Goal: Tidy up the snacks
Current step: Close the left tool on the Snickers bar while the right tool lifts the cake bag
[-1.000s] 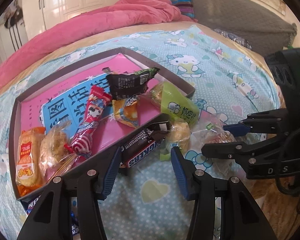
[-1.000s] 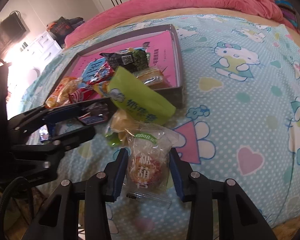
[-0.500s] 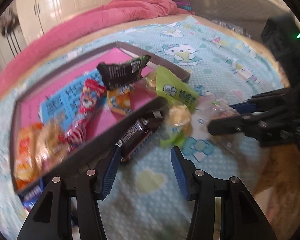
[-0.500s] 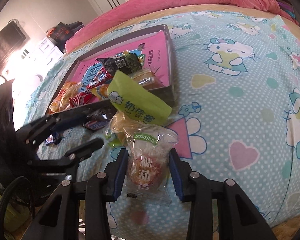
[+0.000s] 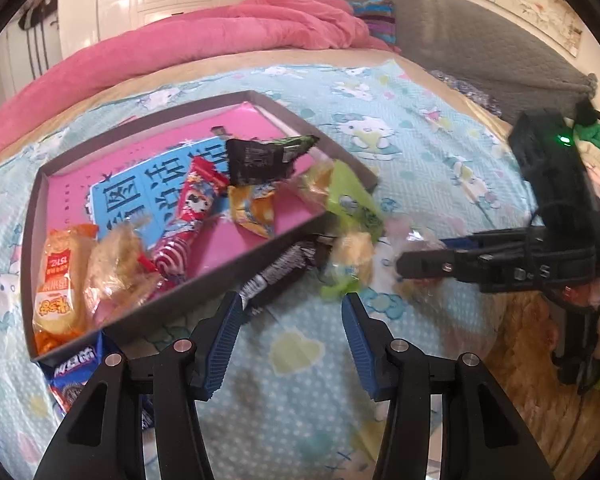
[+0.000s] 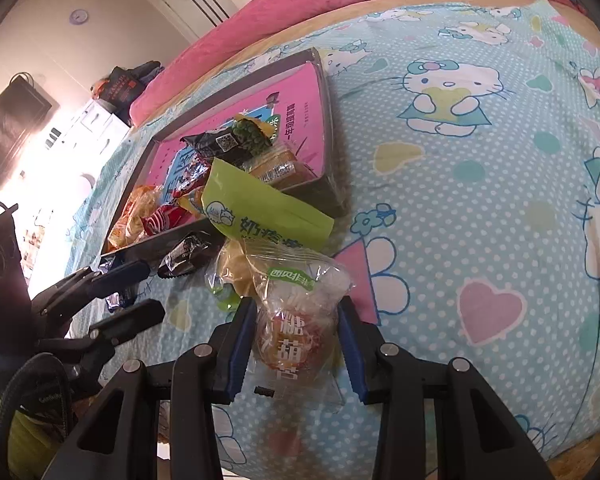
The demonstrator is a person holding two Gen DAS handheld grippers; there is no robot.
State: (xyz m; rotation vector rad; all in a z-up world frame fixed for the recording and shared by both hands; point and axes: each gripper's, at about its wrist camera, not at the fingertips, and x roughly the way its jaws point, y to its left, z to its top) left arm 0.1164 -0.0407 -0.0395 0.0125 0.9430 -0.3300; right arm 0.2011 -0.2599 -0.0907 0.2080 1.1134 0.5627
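Right tongs [image 6: 296, 336] pinch our clear candy packet [image 6: 296, 320] on the bed just beside the tray [image 6: 327, 112], left tongs [image 5: 292, 320] gape empty, so we should lift it cleanly over the rim.

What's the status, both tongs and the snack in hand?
Right tongs shut on clear snack bag, bag on the bedsheet. Left tongs open, empty. Tray ahead; green packet across its near corner.
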